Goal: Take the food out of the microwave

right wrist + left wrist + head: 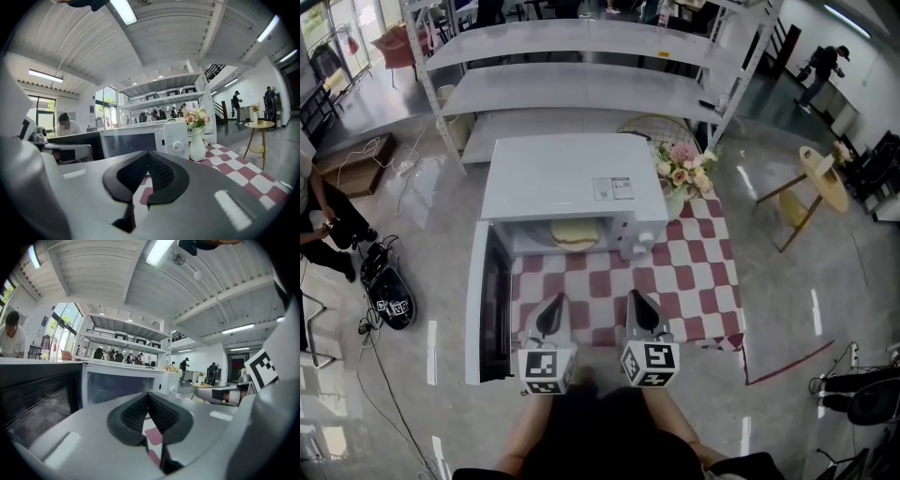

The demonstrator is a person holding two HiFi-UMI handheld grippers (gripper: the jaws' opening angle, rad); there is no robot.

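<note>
The white microwave [572, 183] stands on a table with a red-and-white checked cloth [694, 272], its door [487, 309] swung open to the left. Inside the cavity lies the food [575, 234], a pale yellow round piece. My left gripper [555, 302] and right gripper [637, 298] hover side by side over the cloth, a short way in front of the opening, both pointing at it. Both are shut with nothing between the jaws. In the left gripper view the left gripper [148, 397] faces the open cavity [122, 386]. The right gripper [149, 155] faces the microwave's control panel [176, 140].
A white vase of pink flowers [680, 173] stands just right of the microwave, also in the right gripper view as the vase [197, 145]. White shelving [572, 75] rises behind. A small round wooden table [820, 178] is at the far right. A person [319, 225] sits at the left.
</note>
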